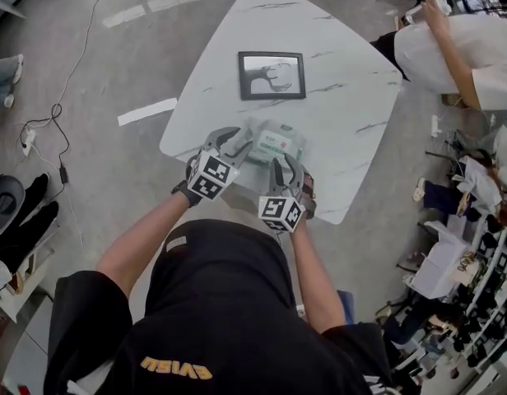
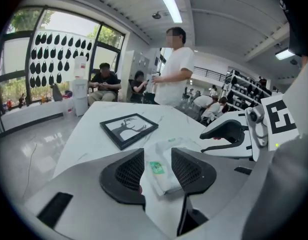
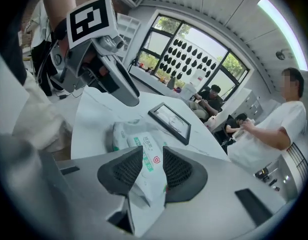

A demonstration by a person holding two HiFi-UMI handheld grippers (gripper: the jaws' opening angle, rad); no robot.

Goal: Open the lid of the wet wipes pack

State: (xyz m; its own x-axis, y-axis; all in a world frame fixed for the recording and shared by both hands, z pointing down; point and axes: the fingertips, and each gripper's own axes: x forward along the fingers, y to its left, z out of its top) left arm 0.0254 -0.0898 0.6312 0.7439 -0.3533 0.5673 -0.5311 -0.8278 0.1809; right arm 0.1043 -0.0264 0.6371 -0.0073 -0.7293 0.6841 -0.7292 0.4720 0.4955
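The wet wipes pack (image 1: 276, 141), white with green print, lies flat on the white marble table (image 1: 336, 97) near its front edge. My left gripper (image 1: 237, 144) is at the pack's left end. In the left gripper view its pads (image 2: 129, 171) straddle a corner of the pack (image 2: 166, 181) with a gap on the right side, so the left gripper (image 2: 158, 170) is open. My right gripper (image 1: 285, 165) is at the pack's near right end. Its jaws frame the pack (image 3: 129, 136) without pressing on it, and the right gripper (image 3: 153, 168) stands open. The lid is shut.
A black picture frame (image 1: 272, 75) lies on the table beyond the pack. A person in white (image 1: 451, 48) stands at the far right corner; others sit further right. The table's front edge (image 1: 237, 179) runs just under my grippers. Cables (image 1: 48, 130) lie on the floor at left.
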